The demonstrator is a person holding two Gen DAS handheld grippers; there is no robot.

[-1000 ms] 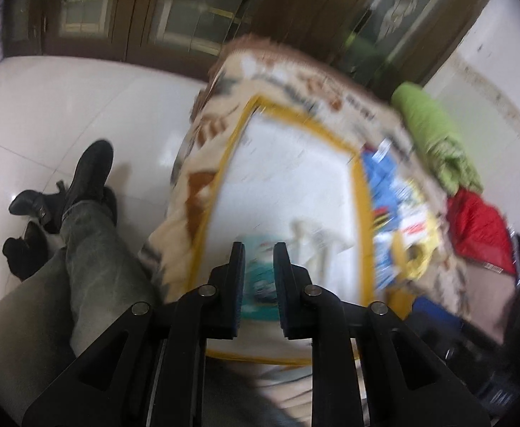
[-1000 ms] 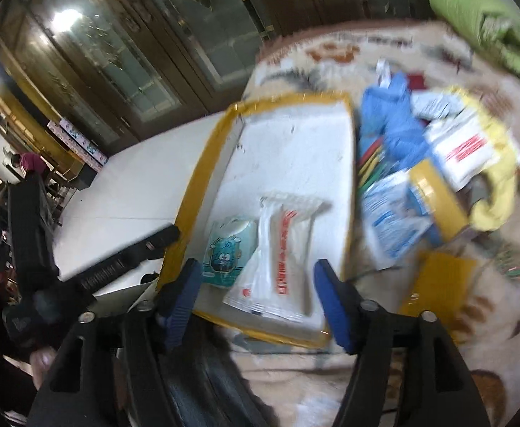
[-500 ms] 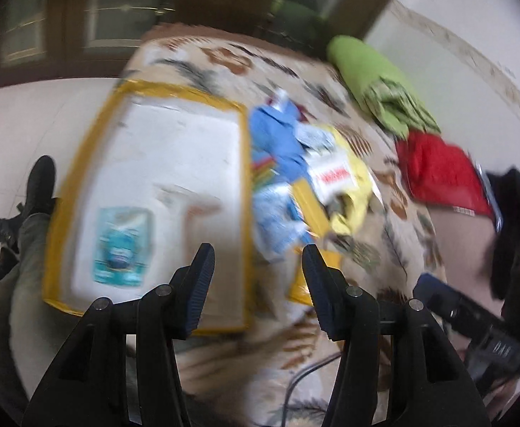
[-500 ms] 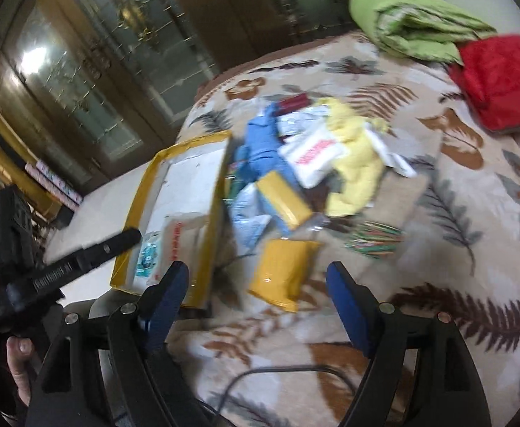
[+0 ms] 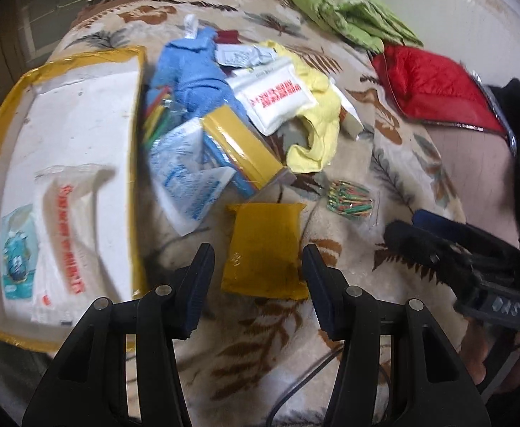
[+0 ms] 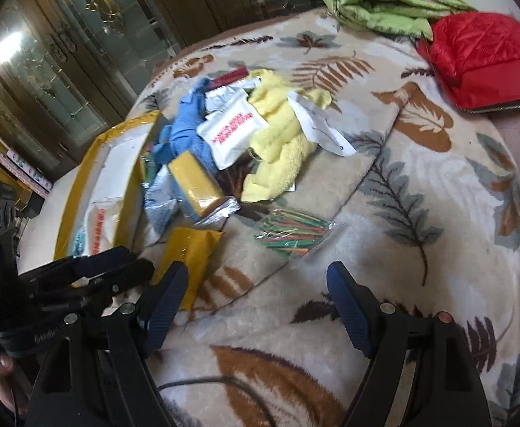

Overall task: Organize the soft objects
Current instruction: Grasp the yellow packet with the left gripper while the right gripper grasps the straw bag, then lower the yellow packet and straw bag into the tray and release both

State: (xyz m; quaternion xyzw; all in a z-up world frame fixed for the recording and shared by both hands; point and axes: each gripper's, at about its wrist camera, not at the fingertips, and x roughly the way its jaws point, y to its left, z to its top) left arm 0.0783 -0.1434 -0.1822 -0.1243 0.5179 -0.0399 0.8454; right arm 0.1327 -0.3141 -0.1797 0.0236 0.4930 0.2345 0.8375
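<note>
A yellow-rimmed white tray (image 5: 82, 131) lies at the left and holds a white wipes pack (image 5: 64, 235) and a teal tissue pack (image 5: 16, 252). Right of it is a pile: blue cloth (image 5: 192, 71), yellow towel (image 5: 317, 121), white pack with red print (image 5: 277, 96), yellow sponge block (image 5: 242, 146). A flat yellow sponge (image 5: 263, 245) lies between the fingers of my open, empty left gripper (image 5: 258, 281). My right gripper (image 6: 256, 306) is open and empty above the blanket; it also shows in the left wrist view (image 5: 438, 249).
A bag of coloured sticks (image 6: 292, 231) lies on the leaf-patterned blanket (image 6: 420, 195). A green blanket roll (image 6: 377, 0) and a red jacket (image 6: 484, 57) lie at the far right. A cable (image 5: 302, 384) runs near the front. Glass cabinet doors (image 6: 46, 53) stand behind.
My left gripper has opened and swung right from the tray to the flat yellow sponge. My right gripper has swung right from the tray to the open blanket.
</note>
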